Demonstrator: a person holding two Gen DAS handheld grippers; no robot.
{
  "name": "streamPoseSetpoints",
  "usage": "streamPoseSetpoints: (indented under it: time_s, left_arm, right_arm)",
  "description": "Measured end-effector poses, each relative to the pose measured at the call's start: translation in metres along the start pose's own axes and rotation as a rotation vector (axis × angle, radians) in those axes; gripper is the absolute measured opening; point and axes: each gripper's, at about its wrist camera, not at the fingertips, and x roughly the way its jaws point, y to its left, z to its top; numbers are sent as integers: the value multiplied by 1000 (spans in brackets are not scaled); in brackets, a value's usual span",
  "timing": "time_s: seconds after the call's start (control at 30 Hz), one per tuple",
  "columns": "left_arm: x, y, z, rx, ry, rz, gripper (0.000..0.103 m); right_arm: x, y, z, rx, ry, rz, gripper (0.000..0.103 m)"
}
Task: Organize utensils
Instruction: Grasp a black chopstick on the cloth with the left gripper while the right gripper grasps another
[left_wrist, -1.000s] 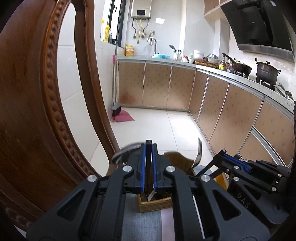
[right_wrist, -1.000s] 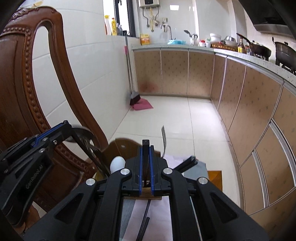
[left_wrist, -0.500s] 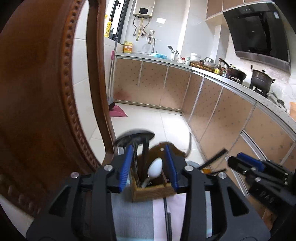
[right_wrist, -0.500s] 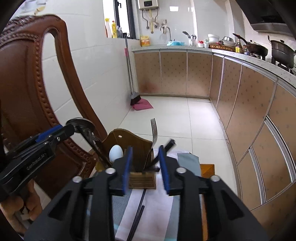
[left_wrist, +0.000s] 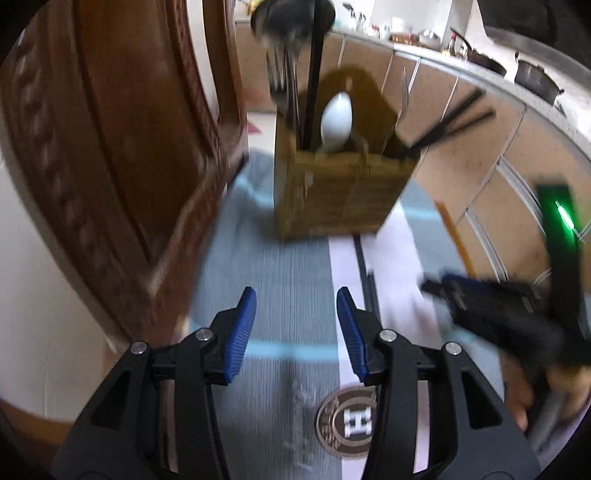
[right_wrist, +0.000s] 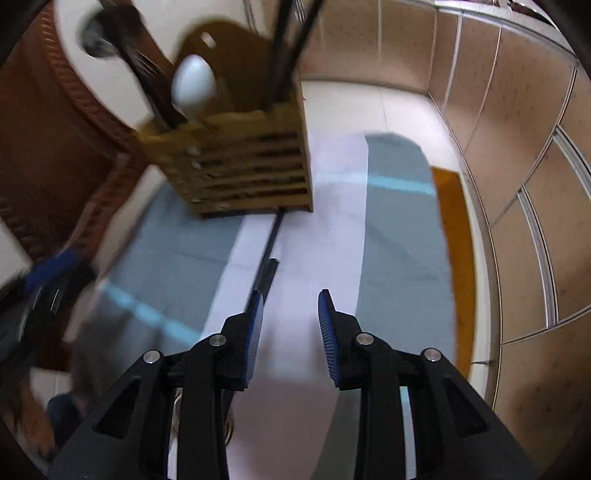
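Observation:
A wooden utensil holder stands on a striped grey-blue and white cloth. It holds a white spoon, a black ladle, a fork and black chopsticks. Another pair of black chopsticks lies on the cloth in front of the holder. My left gripper hovers low over the cloth, its jaws opening with nothing between them. My right gripper is open and empty, its left finger beside the near end of the lying chopsticks.
A carved wooden chair back rises close on the left of the holder. The table's orange edge runs along the right, with kitchen cabinets and floor beyond. A round logo marks the cloth near my left gripper.
Both grippers have dropped toward the cloth and tipped downward. Both went from shut to open. The holder now looms higher in both views.

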Motion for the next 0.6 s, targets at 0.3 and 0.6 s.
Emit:
streamPoseSetpoints:
  time_s: [0.3,0.6]
  left_arm:
    - [2,13,-41,-17,76,-10,50]
    - [7,24,-47,-27,87,-13,51]
  right_arm:
    - [73,25,36,-11,65,-181,31]
    - [67,57,8,-113,131,-60,31]
